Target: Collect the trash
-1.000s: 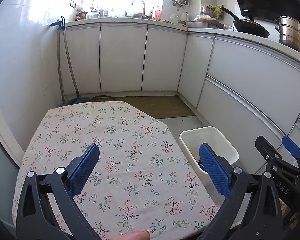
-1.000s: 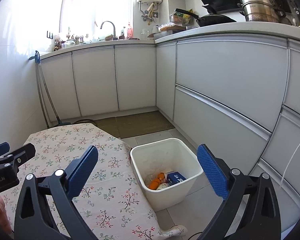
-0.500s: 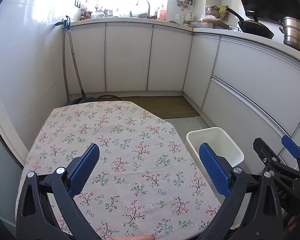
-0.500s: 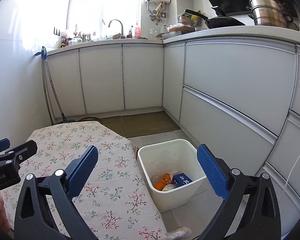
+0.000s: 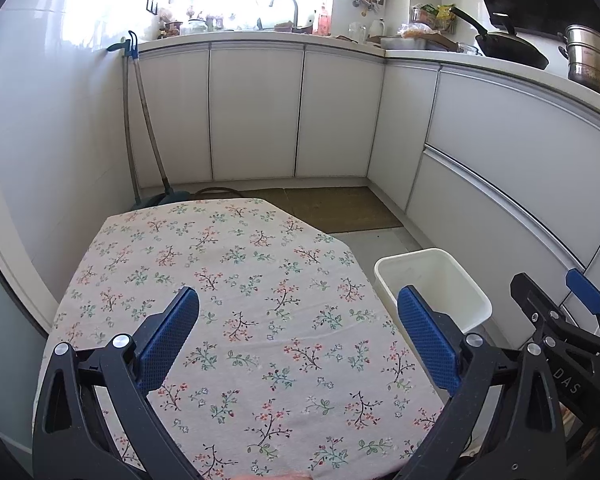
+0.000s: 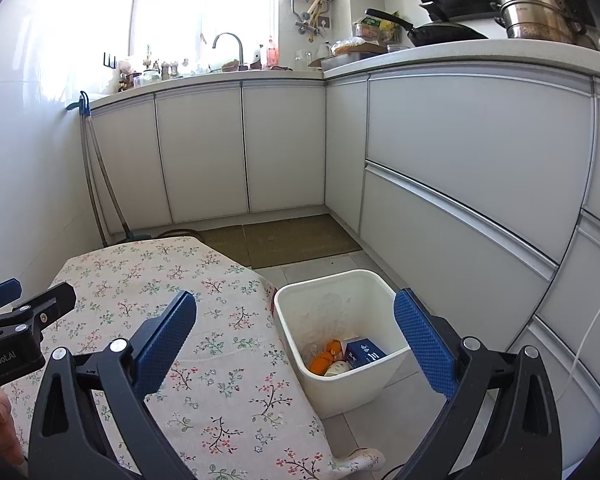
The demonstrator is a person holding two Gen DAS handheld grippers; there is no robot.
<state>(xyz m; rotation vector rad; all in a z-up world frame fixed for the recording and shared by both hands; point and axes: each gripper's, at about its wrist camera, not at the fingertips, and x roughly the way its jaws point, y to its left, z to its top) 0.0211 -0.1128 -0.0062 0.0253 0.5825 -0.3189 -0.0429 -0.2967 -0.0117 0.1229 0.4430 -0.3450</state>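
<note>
A white bin (image 6: 336, 308) stands on the floor right of the table; inside lie an orange scrap (image 6: 324, 358), a blue box (image 6: 365, 353) and a pale piece. In the left wrist view the bin (image 5: 460, 280) shows beside the flowered tablecloth (image 5: 236, 280). My left gripper (image 5: 298, 324) is open over the bare cloth, holding nothing. My right gripper (image 6: 296, 322) hangs open above the table's right edge and the bin, also holding nothing. Each gripper shows at the edge of the other's view.
White kitchen cabinets (image 6: 460, 168) run along the back and right. A mop handle (image 5: 144, 120) leans in the left corner. A brown mat (image 6: 296, 236) lies on the floor. Pans and pots (image 6: 540, 12) sit on the counter. Part of a hand (image 6: 0, 420) is visible at lower left.
Both grippers have drifted back and slightly up, so table and bin sit a bit farther and lower in view. Both stayed open with nothing in them.
</note>
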